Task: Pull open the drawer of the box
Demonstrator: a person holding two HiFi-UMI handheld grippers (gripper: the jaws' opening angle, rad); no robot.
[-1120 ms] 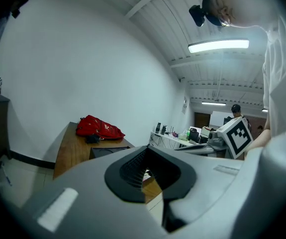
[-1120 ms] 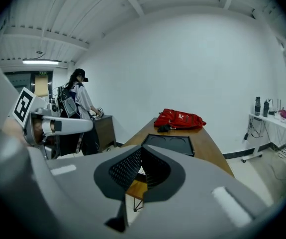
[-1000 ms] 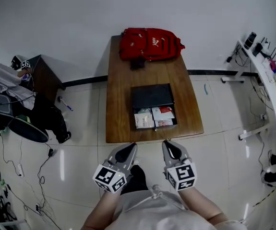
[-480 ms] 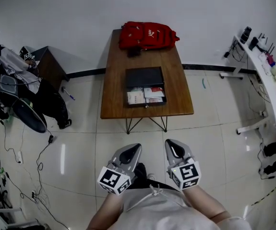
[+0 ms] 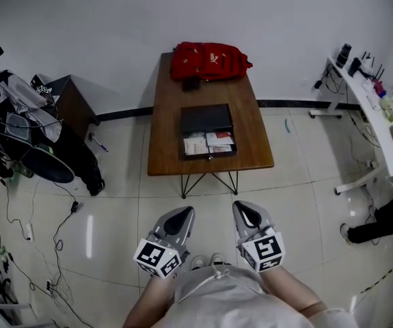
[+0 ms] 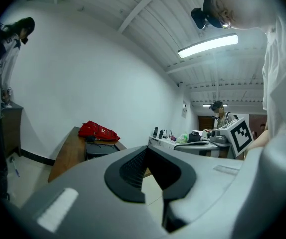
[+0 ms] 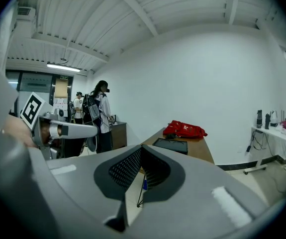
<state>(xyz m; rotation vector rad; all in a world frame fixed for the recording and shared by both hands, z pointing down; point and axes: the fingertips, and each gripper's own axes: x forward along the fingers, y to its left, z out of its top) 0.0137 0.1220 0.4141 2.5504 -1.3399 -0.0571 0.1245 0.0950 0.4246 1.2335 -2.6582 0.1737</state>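
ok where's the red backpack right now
In the head view the red backpack lies at the far end of the wooden table, by the wall, just beyond the black box with its open drawer.

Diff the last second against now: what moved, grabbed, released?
The person backed away: the table and box now sit farther from the left hand-held gripper and right hand-held gripper. Nothing grabbed or released. Drawer stays open, red backpack in place, both jaws together and empty.
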